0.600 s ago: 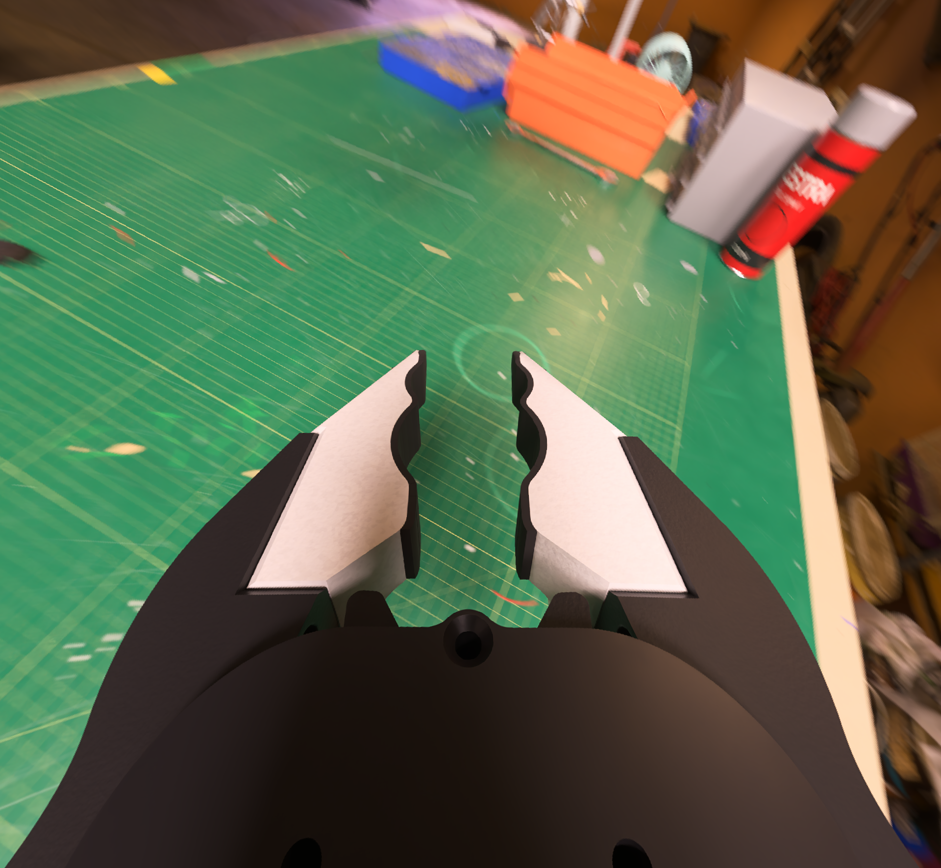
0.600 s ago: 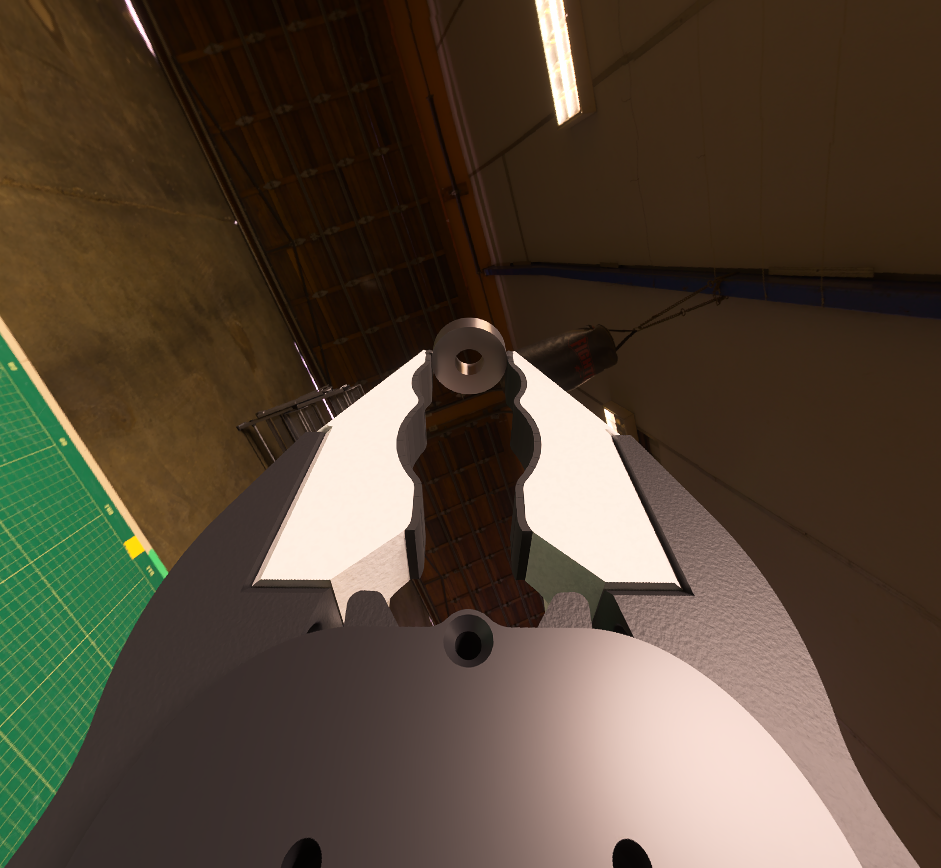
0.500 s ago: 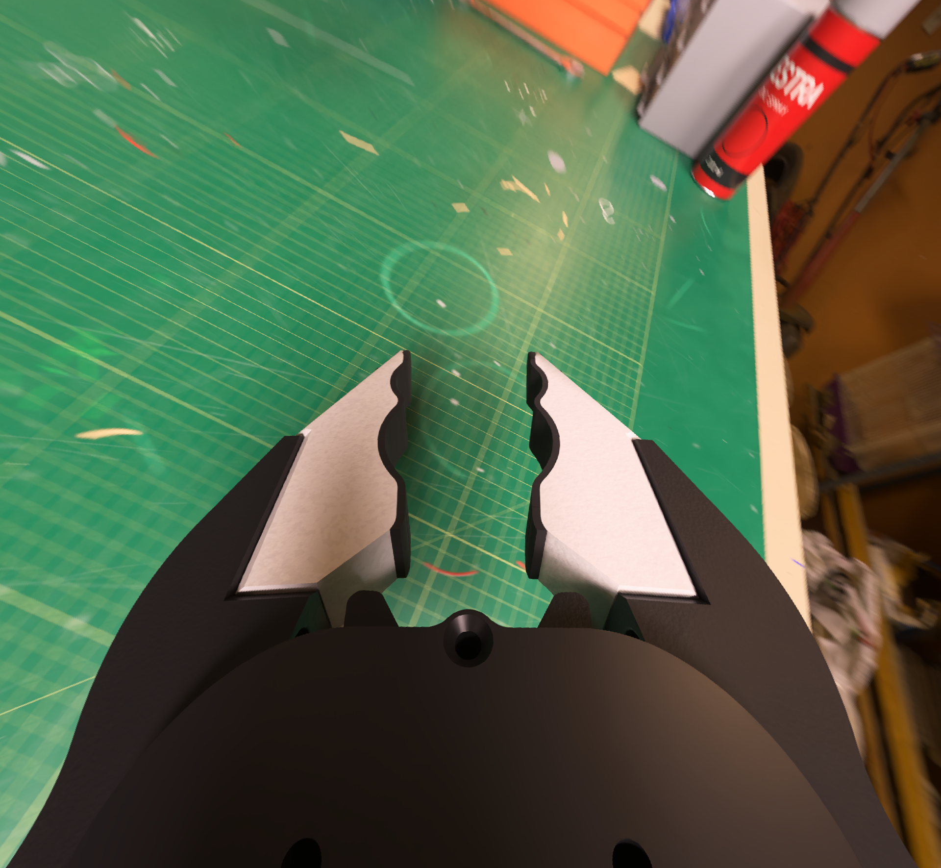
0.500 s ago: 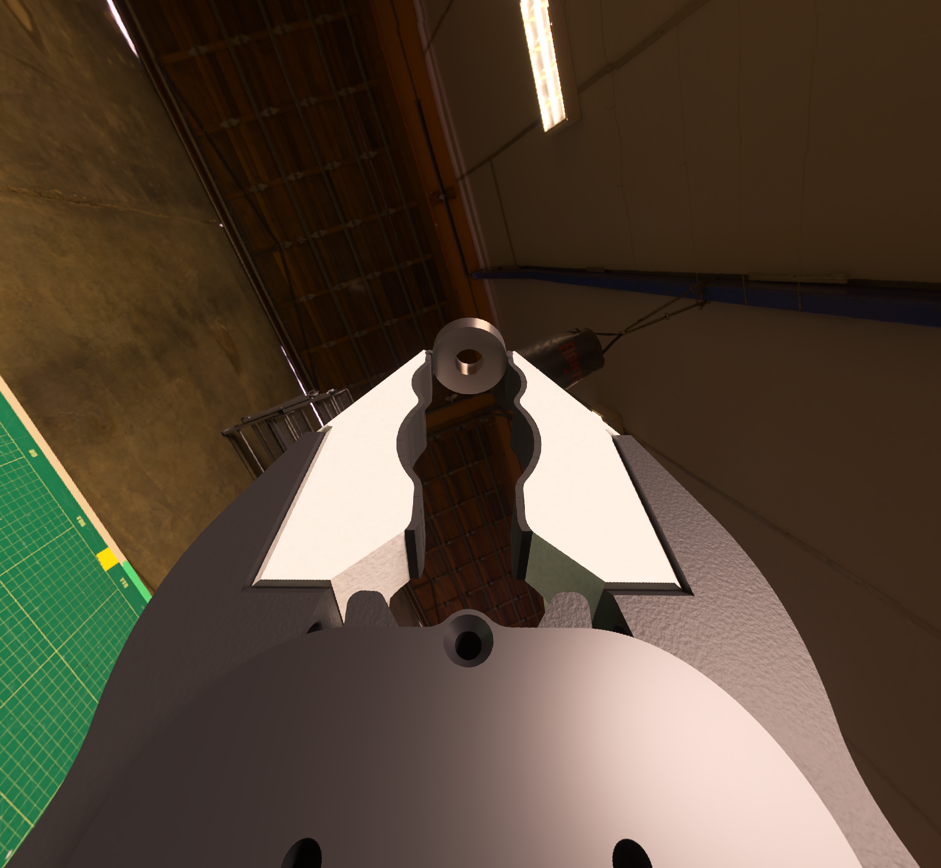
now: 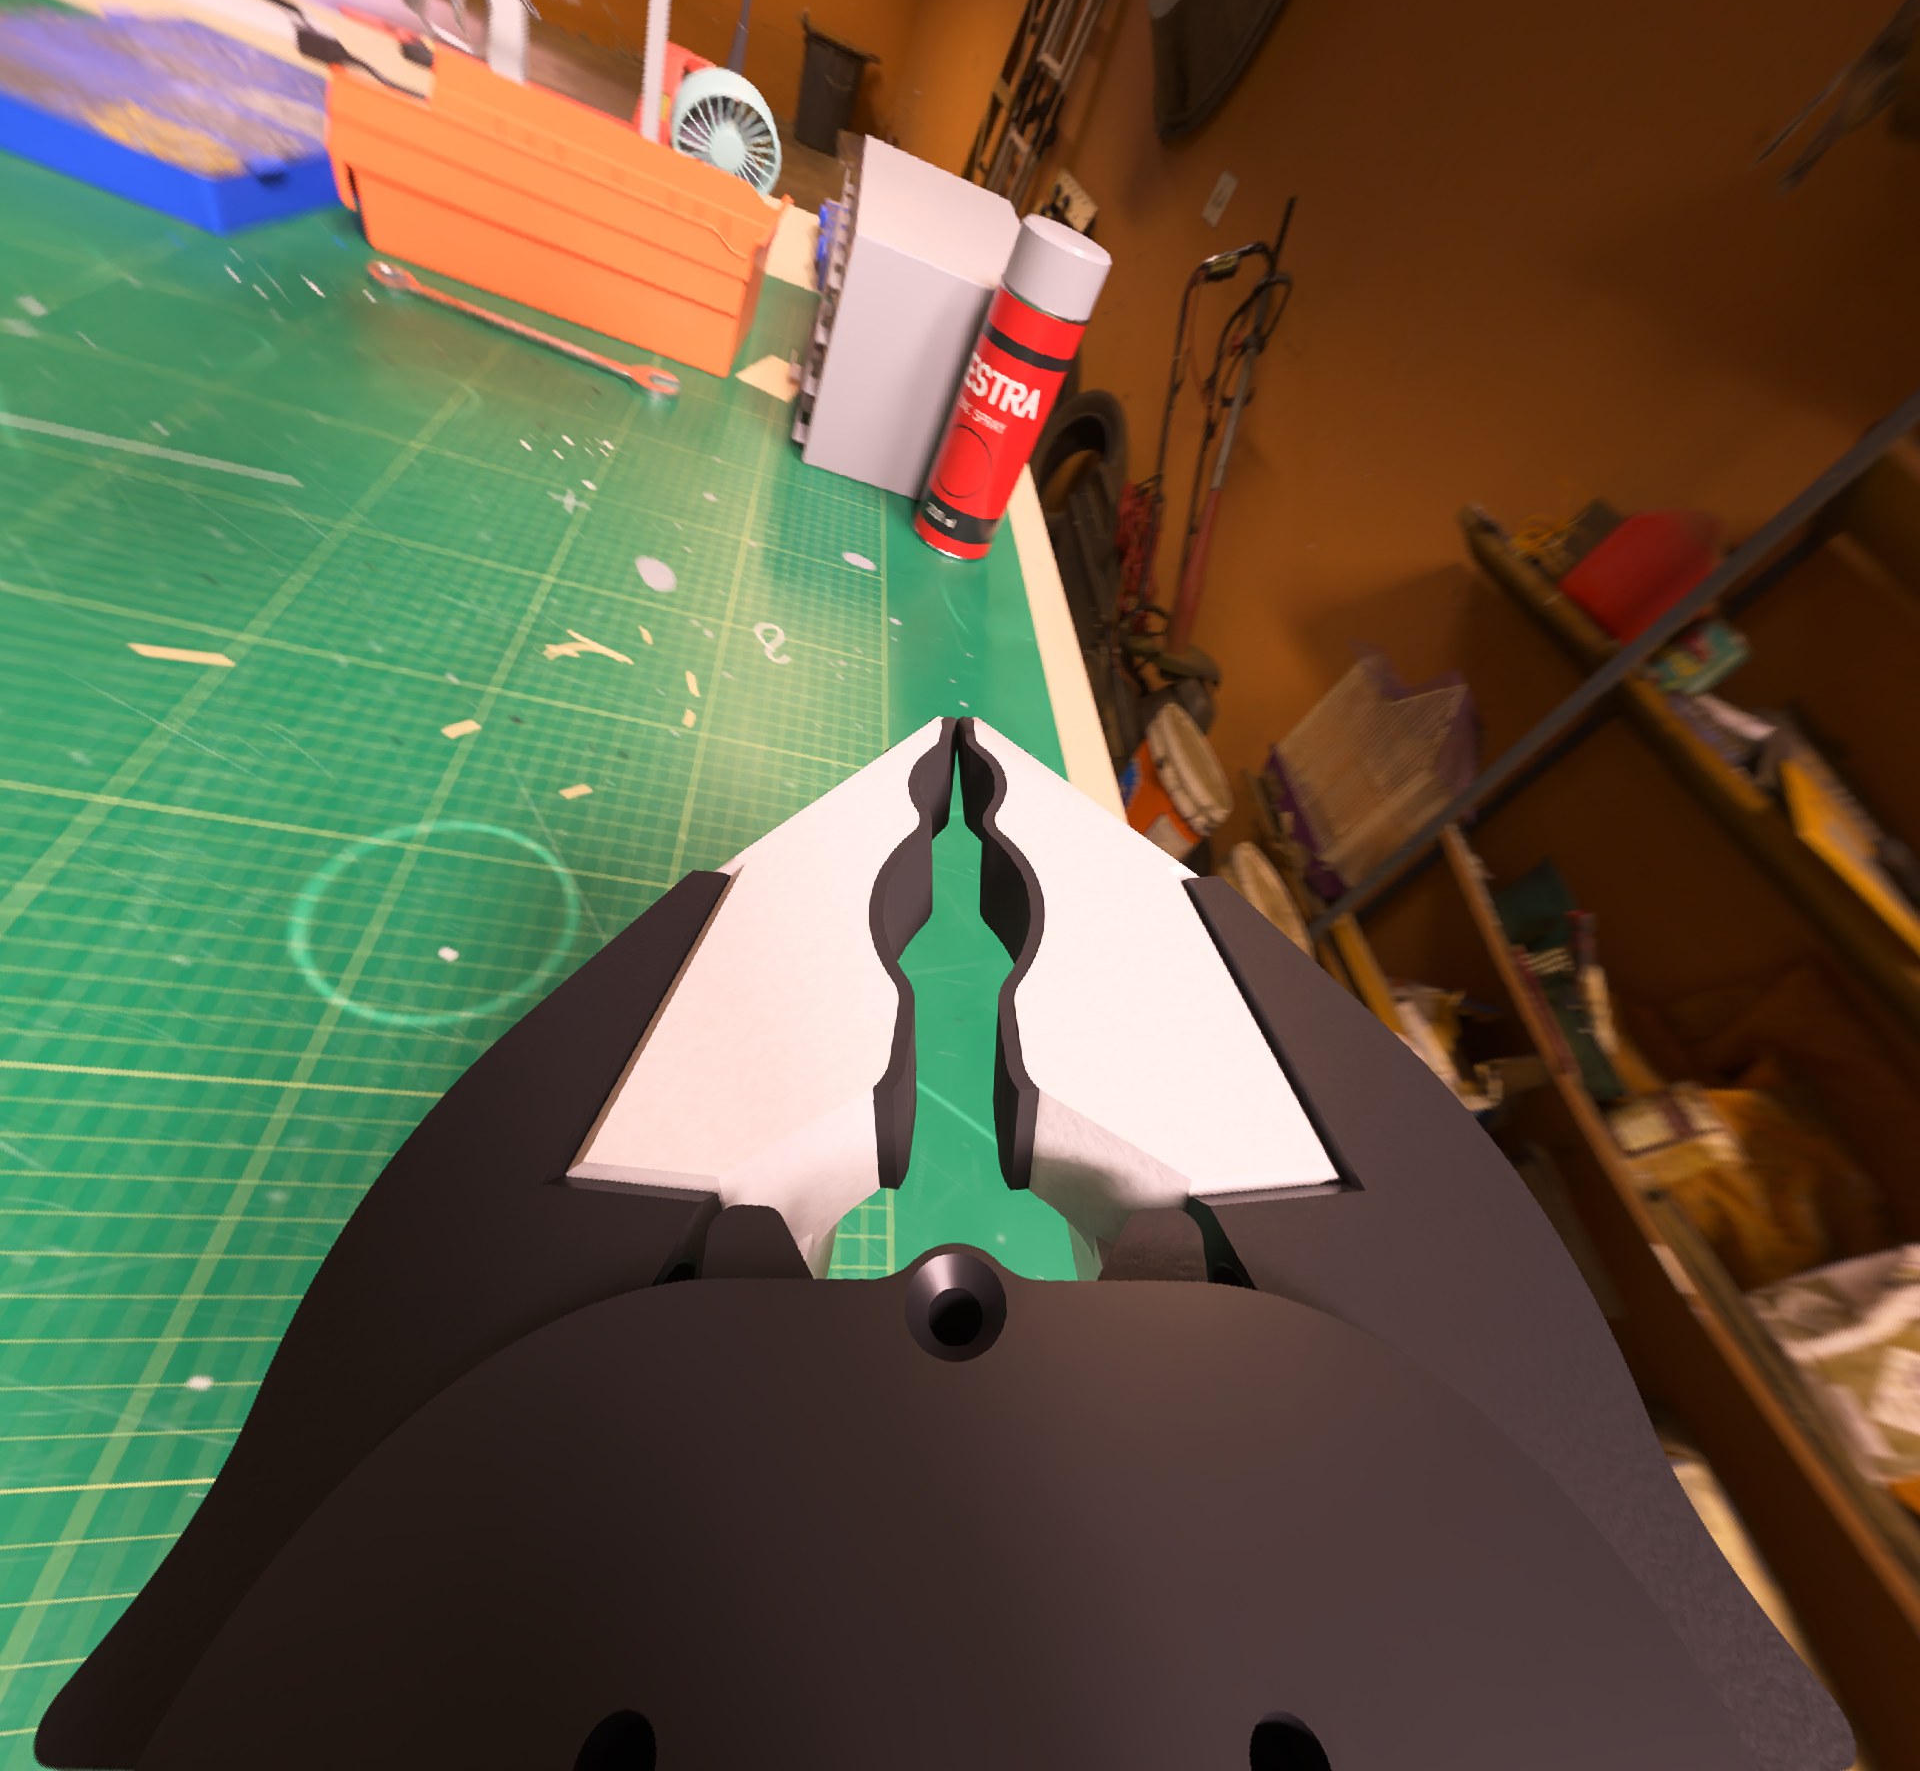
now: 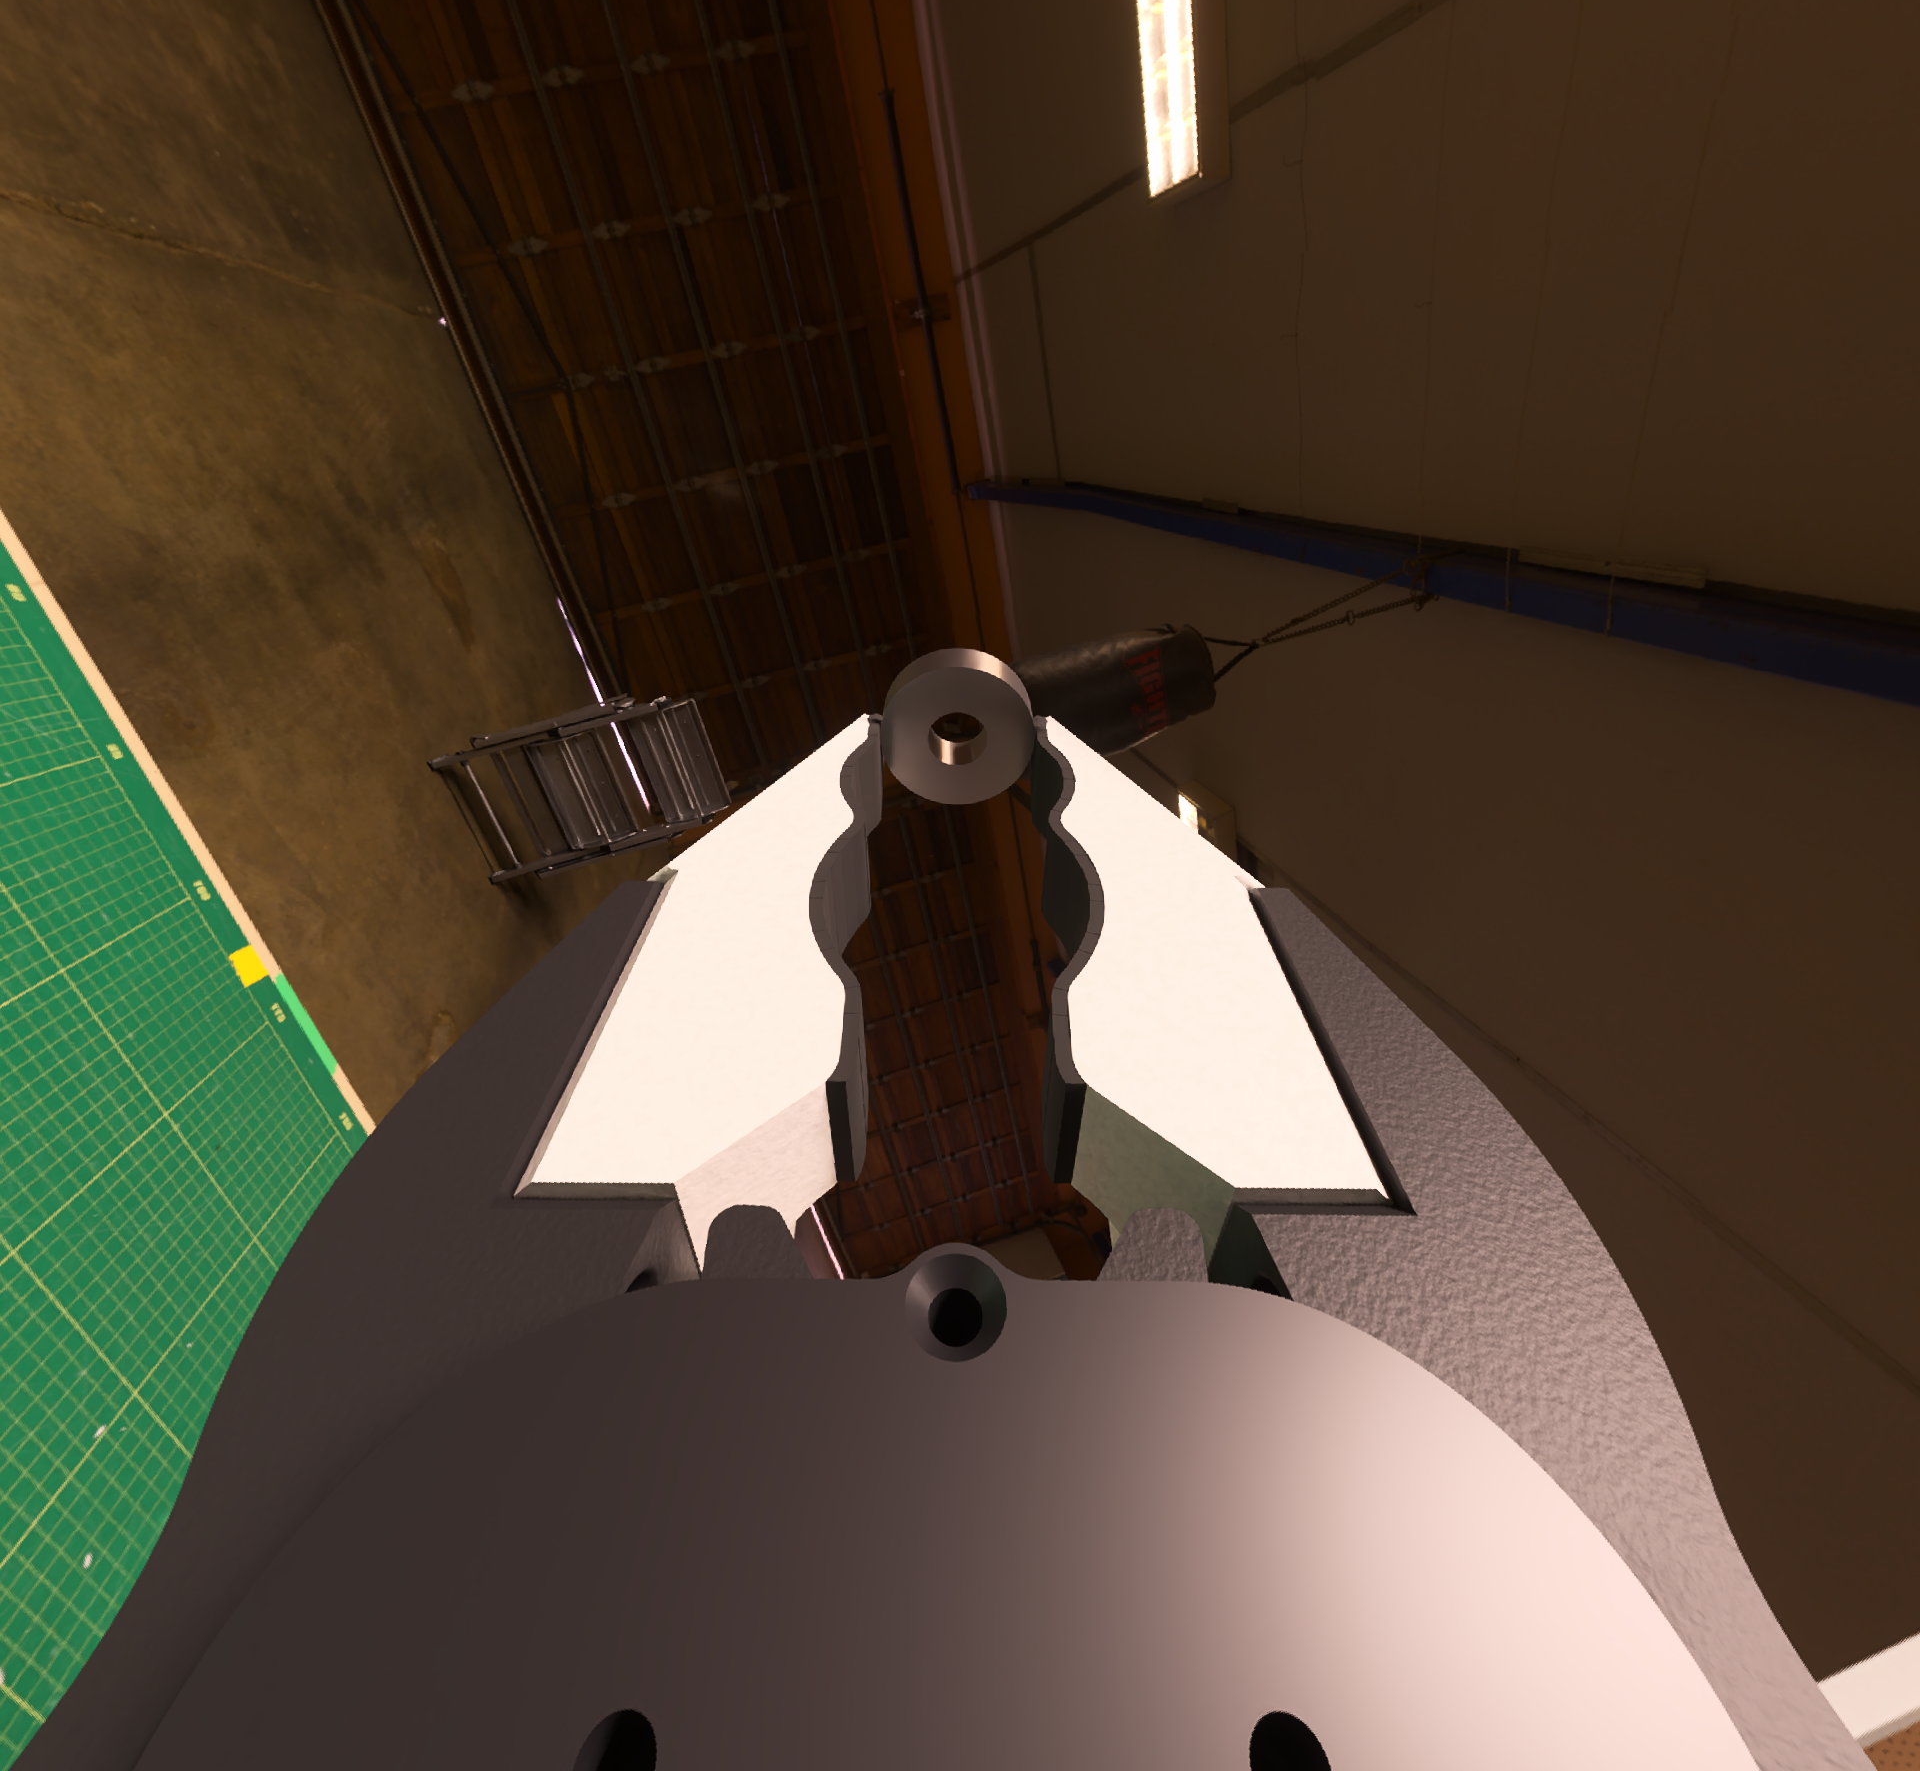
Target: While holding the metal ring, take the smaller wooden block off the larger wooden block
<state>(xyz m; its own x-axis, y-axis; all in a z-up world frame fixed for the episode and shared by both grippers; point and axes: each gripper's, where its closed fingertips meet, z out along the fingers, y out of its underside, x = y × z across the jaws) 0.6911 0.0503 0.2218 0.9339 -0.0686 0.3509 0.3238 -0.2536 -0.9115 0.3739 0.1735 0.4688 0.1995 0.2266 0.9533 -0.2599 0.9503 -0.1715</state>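
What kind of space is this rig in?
Most likely a workshop or garage: a green cutting mat covers the bench, with a wrench, an orange toolbox and a red spray can on it, and cluttered shelving beside it.

Showing two matte dark-grey, broad rounded gripper bodies (image 5: 956, 1513) (image 6: 956, 1565), each bearing white wedge-shaped fingers (image 5: 769, 983) (image 6: 727, 983) with wavy black inner pads, a central recessed screw, two round holes.

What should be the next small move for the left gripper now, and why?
Probably open the left gripper and turn it to search for the wooden blocks. Its fingertips are closed on nothing above the green mat, and neither view shows a block. The right gripper holds the metal ring, so it should just keep its grip.
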